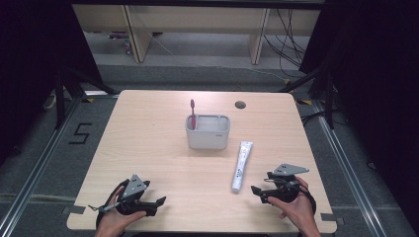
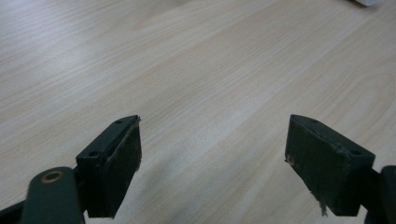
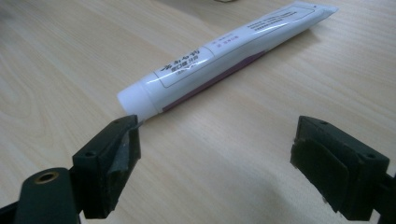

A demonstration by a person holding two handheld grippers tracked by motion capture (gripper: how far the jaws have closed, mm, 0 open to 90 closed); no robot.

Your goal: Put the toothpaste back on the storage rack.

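My right gripper (image 3: 215,154) and left gripper (image 2: 212,158) rest spread wide on the pale wood-grain table (image 1: 148,143). A glossy white toothpaste tube (image 3: 219,58) lies before my right jaws; beyond stands a grey rectangular holder (image 1: 207,133) with a red toothbrush (image 1: 193,112).

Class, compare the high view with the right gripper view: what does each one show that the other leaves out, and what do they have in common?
The high view alone takes in the grey holder with a red toothbrush standing in it, the left gripper and both of the person's hands. The right gripper view alone brings out the printed label and the white cap end of the toothpaste tube, which lies close by that gripper's left finger. Both share the tube lying flat on the wooden table and the right gripper with its fingers apart.
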